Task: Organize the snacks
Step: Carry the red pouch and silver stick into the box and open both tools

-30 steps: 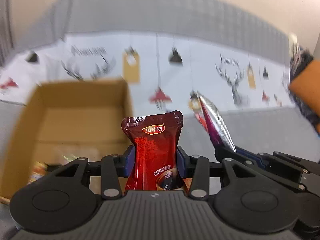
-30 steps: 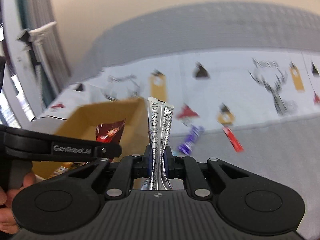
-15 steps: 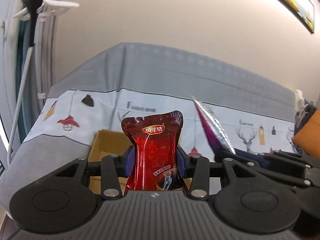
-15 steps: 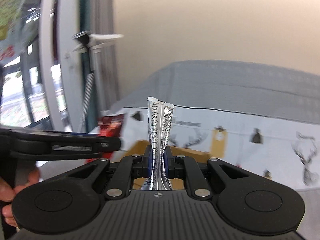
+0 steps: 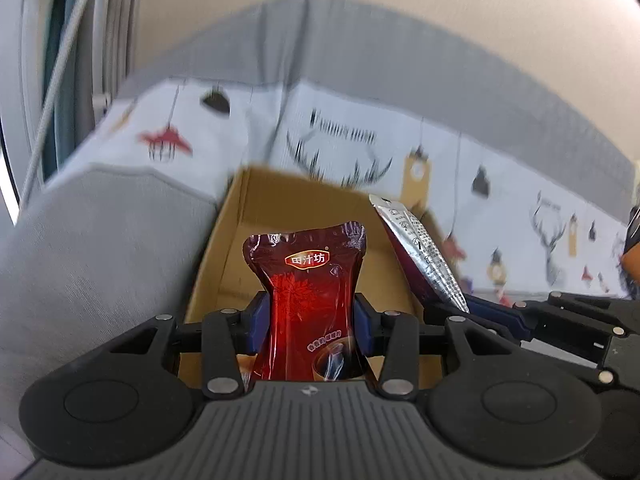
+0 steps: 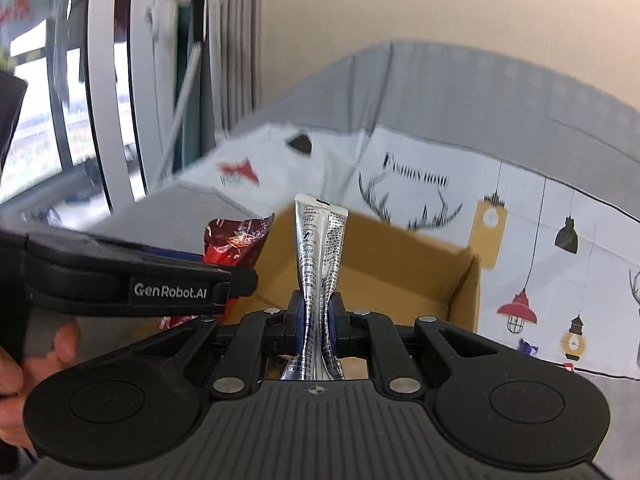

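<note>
My left gripper is shut on a dark red snack pouch that stands upright between its blue pads. My right gripper is shut on a thin silver packet, pinched at its middle. Both hang over an open cardboard box on the patterned cloth. In the left wrist view the silver packet and the right gripper reach in from the right. The right wrist view shows the red pouch and the left gripper's body at its left. Most of the box floor is hidden.
A white tablecloth with deer and lamp prints covers the table, with a grey sofa back behind it. A window and curtain stand at the left. A person's fingers hold the left gripper. Small wrapped snacks lie right of the box.
Both grippers swung left with their packets and now hang over the box, which looms closer and larger. The grips are unchanged.
</note>
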